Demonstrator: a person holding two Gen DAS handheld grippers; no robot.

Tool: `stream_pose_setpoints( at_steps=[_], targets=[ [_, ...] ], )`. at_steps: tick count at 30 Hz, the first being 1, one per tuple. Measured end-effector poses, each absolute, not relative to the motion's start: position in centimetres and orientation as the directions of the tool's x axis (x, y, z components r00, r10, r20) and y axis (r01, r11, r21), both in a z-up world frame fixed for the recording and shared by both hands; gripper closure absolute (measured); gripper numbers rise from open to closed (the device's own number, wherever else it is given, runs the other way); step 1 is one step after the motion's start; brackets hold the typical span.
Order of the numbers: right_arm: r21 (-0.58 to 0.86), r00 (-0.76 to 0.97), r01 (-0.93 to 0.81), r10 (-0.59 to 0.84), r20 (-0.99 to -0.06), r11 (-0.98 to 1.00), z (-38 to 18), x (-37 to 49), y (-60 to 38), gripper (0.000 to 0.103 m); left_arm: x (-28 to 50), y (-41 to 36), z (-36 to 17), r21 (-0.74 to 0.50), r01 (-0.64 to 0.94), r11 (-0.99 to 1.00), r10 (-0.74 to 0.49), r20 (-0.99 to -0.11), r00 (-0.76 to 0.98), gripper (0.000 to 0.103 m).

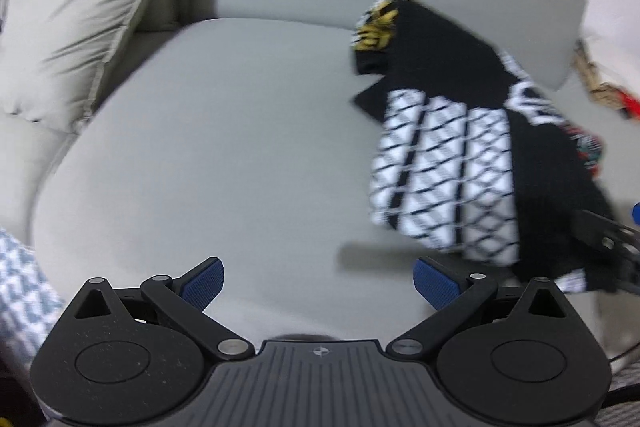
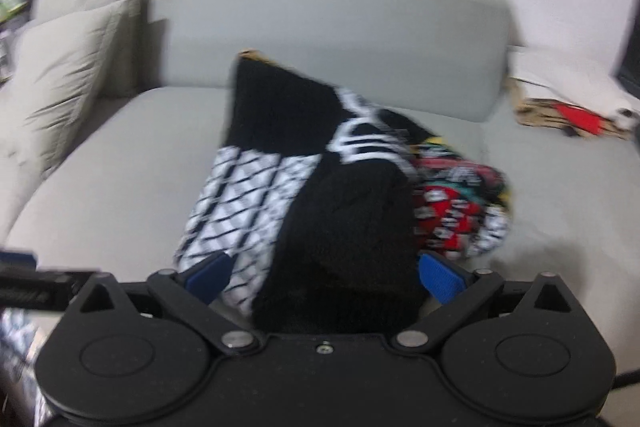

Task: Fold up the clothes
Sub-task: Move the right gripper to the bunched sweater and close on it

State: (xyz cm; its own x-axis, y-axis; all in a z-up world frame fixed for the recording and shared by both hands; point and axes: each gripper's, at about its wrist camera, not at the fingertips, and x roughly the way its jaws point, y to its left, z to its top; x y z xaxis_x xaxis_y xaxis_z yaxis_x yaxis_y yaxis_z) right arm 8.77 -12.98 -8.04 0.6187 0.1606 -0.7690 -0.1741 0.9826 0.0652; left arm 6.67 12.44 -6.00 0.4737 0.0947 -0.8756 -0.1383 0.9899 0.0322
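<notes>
Garment: black knit garment [image 2: 344,211] with white lattice panels is hanging in mid-frame of the right wrist view, bunched and draping into the throat of the right gripper [image 2: 324,277]; in the left wrist view it is showing at right of frame, lifted off the seat.
Right claw: blue pads are standing wide apart on either side of the cloth (whether anything deeper is pinching the fabric, I cannot tell).
Left claw: left gripper [image 1: 318,283] is spread wide, holding nothing, hovering over bare sofa cushion [image 1: 224,155] at lower centre.
Step in hand: looks like carrying or shaking out the garment over the seat, judging by the blur and the hanging drape; this could equally be a piece being brought to fold or being moved off.
Next move calls for: a flat lay and a second corner found for the free claw.
Textures: knit looks thick, soft, limp; seat is smooth grey weave; beige pillow [image 1: 76,27] at upper left is creased.
Neighbour: colourful printed cloth [image 2: 464,203] is lying crumpled just right of the knit.
</notes>
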Motion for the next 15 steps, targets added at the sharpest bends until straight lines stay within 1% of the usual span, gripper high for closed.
stream_pose_setpoints(
  at_steps=[1, 3, 4, 7, 9, 13, 14, 15],
  targets=[
    [0.06, 0.609, -0.21, 0.179, -0.773, 0.976, -8.3, 8.8, -12.5, 0.013, 6.7, 12.8, -6.1, 0.032, -0.143, 0.989, 0.096, -0.878, 0.469, 0.002],
    [-0.014, 0.616, -0.235, 0.138, -0.776, 0.972, -9.1, 8.9, -11.3, 0.013, 6.7, 13.3, -6.3, 0.026, -0.15, 0.988, 0.094, -0.879, 0.468, 0.002],
    [-0.047, 0.622, -0.234, 0.113, -0.775, 0.971, -9.4, 9.1, -10.9, 0.013, 6.6, 13.4, -6.3, 0.025, -0.15, 0.988, 0.093, -0.878, 0.47, 0.002],
    [-0.076, 0.618, -0.212, 0.074, -0.783, 0.974, -10.0, 9.9, -11.3, 0.013, 6.4, 13.4, -6.3, 0.026, -0.143, 0.989, 0.092, -0.876, 0.473, 0.002],
    [-0.095, 0.615, -0.197, 0.048, -0.787, 0.976, -10.4, 10.4, -11.6, 0.01, 6.3, 13.2, -6.3, 0.031, -0.143, 0.989, 0.096, -0.876, 0.473, 0.002],
    [-0.133, 0.607, -0.167, -0.005, -0.795, 0.977, -11.3, 11.4, -12.1, 0.011, 6.0, 12.7, -6.1, 0.03, -0.141, 0.99, 0.094, -0.873, 0.479, 0.002],
    [-0.143, 0.605, -0.16, -0.018, -0.796, 0.977, -11.5, 11.7, -12.2, 0.017, 5.9, 12.5, -6.0, 0.031, -0.139, 0.99, 0.095, -0.872, 0.481, 0.002],
    [-0.153, 0.603, -0.152, -0.031, -0.797, 0.976, -11.7, 12.0, -12.3, 0.032, 5.7, 12.4, -5.9, 0.033, -0.138, 0.99, 0.096, -0.871, 0.482, 0.002]
  ],
)
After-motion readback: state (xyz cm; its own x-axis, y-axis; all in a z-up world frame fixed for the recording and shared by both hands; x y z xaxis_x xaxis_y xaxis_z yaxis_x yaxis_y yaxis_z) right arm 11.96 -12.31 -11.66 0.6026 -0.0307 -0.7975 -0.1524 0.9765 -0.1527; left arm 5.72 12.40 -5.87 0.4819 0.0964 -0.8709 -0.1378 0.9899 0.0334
